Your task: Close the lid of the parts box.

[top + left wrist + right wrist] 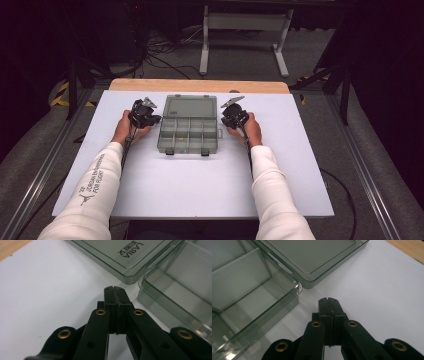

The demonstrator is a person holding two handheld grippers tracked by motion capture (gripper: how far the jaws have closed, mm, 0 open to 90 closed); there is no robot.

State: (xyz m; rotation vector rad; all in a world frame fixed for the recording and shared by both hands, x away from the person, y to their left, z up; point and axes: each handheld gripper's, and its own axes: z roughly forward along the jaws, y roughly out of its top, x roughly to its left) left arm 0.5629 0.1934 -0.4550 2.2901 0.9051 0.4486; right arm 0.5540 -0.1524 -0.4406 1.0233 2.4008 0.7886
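One box (188,134) of smoky clear plastic lies open mid-tabletop (165,185) in the high view, its flat lid (191,106) folded back, its tray split into small square cells; tiny bits show in a few, too small to tell. The left gripper (148,111) sits just left of it, the right gripper (231,111) just right.

In the left gripper view, the black fingers (111,298) are pressed together on nothing, near the lid's rounded corner (130,260), which bears printed lettering.

In the right gripper view, the fingers (324,305) likewise meet empty beside the glossy tray wall (274,302), over the smooth white sheet (374,285).
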